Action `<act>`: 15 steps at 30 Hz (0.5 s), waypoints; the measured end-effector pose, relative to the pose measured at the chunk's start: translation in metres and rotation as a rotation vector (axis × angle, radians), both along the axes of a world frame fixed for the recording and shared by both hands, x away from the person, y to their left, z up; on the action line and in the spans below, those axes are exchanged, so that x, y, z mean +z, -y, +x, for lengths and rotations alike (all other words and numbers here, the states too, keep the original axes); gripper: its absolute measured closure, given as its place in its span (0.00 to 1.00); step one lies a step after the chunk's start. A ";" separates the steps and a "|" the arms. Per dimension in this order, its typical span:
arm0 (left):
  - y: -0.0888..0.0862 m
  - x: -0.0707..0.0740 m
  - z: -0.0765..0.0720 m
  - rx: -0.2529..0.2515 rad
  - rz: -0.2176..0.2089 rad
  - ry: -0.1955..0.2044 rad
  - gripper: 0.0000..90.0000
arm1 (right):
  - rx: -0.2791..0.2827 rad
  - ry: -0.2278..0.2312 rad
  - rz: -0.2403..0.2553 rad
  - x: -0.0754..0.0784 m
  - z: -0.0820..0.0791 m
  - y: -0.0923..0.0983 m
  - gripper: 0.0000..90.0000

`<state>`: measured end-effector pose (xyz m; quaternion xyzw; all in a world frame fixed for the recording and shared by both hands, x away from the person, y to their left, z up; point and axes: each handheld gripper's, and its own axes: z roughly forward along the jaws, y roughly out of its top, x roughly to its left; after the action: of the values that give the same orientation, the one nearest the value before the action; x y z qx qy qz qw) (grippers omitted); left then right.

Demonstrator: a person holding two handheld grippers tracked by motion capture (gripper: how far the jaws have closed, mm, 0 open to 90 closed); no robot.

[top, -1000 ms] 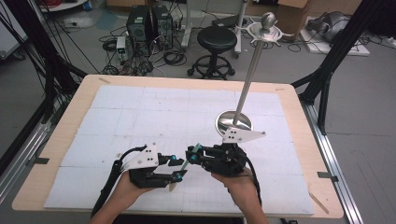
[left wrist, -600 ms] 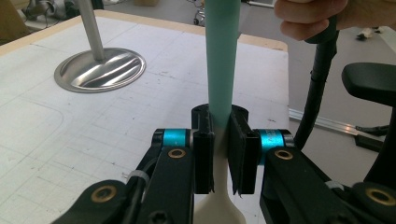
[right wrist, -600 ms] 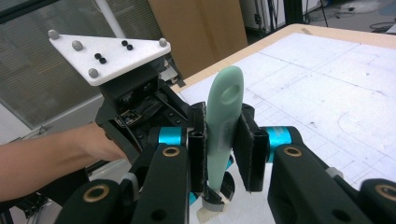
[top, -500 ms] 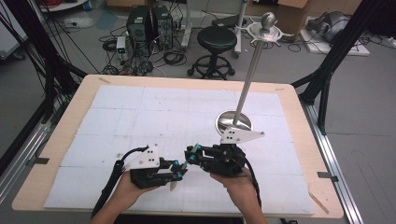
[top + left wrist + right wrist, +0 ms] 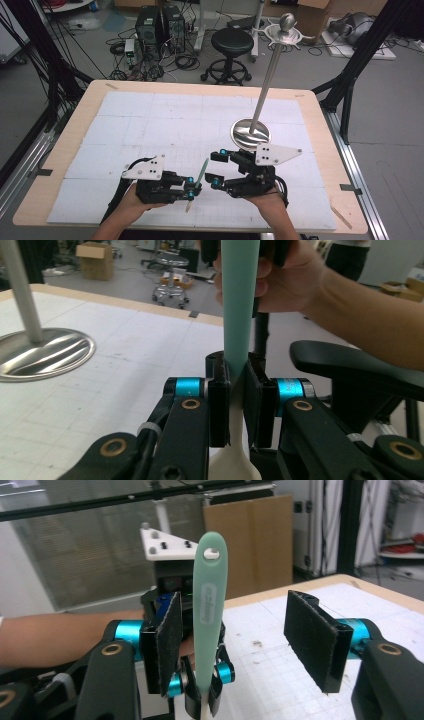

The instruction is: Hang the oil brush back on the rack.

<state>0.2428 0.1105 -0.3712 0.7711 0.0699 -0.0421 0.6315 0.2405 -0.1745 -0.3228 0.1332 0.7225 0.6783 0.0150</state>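
Item 1: mint-green spatula (image 5: 199,178), white blade end, lower centre of the high view, above the table (image 5: 150,105). We logged it upright-ish, tilted, handle up.
Item 2: left hand-held gripper (image 5: 189,188), lower left of centre; jaws clamped on spatula near where green handle meets white blade.
Item 3: right hand-held gripper (image 5: 216,169), just right of spatula; jaws had just been opening, stood apart, spatula handle between them, pads not pressing.
Item 4: steel stand (image 5: 250,134) w/ round base, right of centre, apart from both.
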 end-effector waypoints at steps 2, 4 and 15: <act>0.000 0.000 0.000 -0.019 -0.007 -0.003 0.91 | 0.046 0.008 0.018 -0.001 0.001 0.002 0.50; 0.000 0.000 0.000 -0.040 -0.012 -0.006 0.91 | 0.080 0.008 0.027 -0.002 0.002 0.001 0.51; 0.000 0.000 -0.002 -0.085 -0.012 -0.003 0.91 | 0.188 0.051 0.038 -0.002 0.004 -0.012 0.72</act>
<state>0.2404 0.1108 -0.3714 0.7697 0.0377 -0.0707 0.6334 0.2442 -0.1628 -0.3245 0.0475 0.7181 0.6935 -0.0328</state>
